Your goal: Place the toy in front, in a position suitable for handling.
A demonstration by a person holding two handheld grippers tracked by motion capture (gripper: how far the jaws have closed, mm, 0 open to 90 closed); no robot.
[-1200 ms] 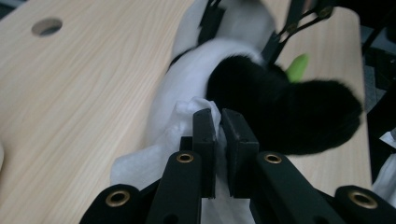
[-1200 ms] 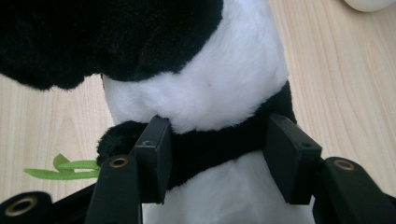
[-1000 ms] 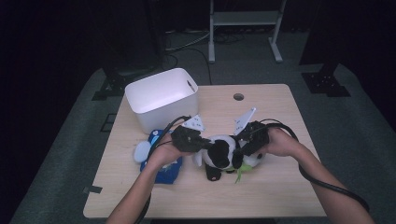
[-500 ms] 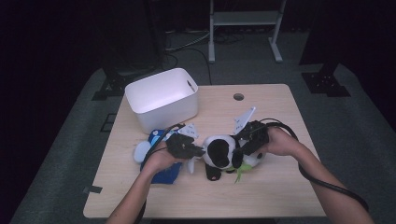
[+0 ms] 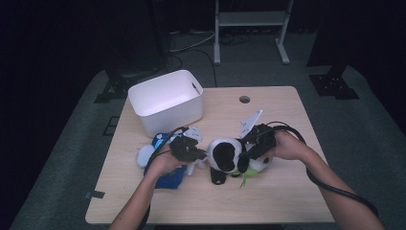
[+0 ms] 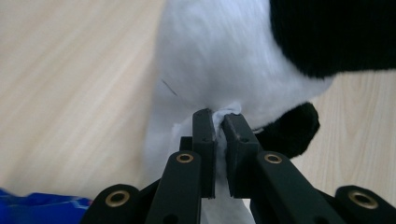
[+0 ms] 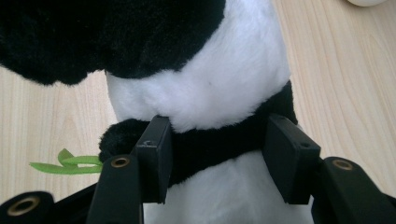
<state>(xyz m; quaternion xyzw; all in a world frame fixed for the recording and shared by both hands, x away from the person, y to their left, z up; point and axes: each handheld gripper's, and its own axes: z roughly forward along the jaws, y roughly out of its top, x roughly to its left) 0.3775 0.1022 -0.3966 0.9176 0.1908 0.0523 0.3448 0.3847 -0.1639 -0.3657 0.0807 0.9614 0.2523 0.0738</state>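
Left tongs (image 5: pixel 197 154) now lower and nearer the surface (image 5: pixel 287 120) than a second ago, pinched shut on white fur of the plush panda (image 5: pixel 229 155). Right tongs (image 5: pixel 246 158) unmoved, clamped half-wide around panda's black band. Panda lying mid-surface, before the white bin (image 5: pixel 165 100).

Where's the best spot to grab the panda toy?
Probably around the panda toy's narrow black band, coming in level from behind like the right tool: its jaws fit either side there. The left tool only pinches a tuft of white fur, a weaker hold.
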